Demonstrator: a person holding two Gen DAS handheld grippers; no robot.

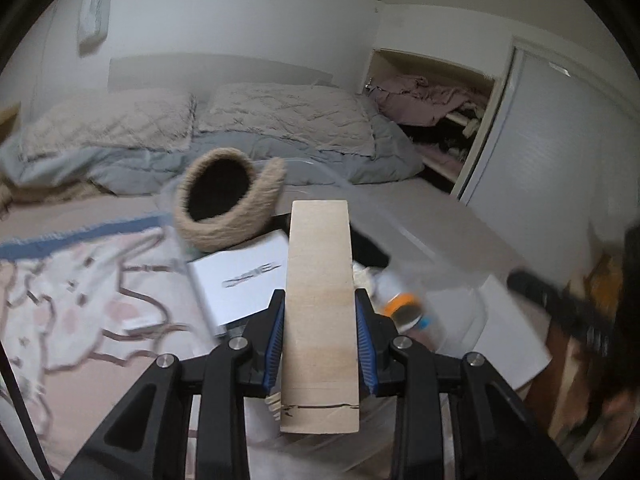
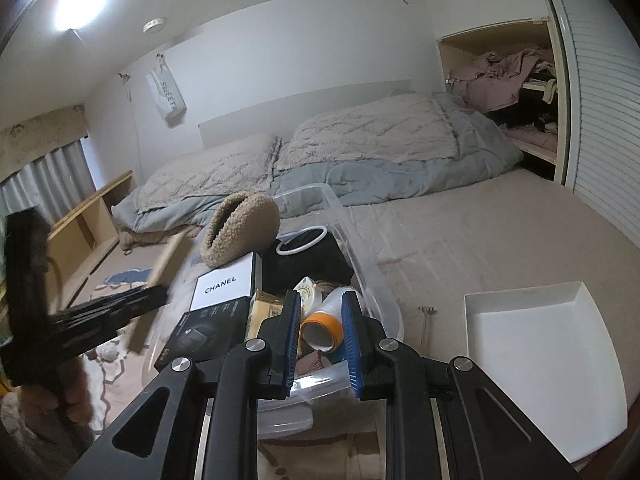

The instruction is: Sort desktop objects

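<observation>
The left gripper [image 1: 320, 344] pinches a wooden block [image 1: 320, 312]; the right gripper [image 2: 320, 340], spread, hovers over the clear bin [image 2: 360, 256], probably its destination, so lower it level.

Pale wood block [image 1: 320, 312] – blue pads [image 1: 273, 356] (ribbed); white tray [image 2: 536, 364].

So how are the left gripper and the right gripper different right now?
The left gripper is shut on a pale wooden block, while the right gripper is open and holds nothing. The left gripper sits off to the side of the clear plastic bin, whereas the right gripper points into it, toward the orange-capped bottle. Both have black arms and blue ribbed pads.
</observation>
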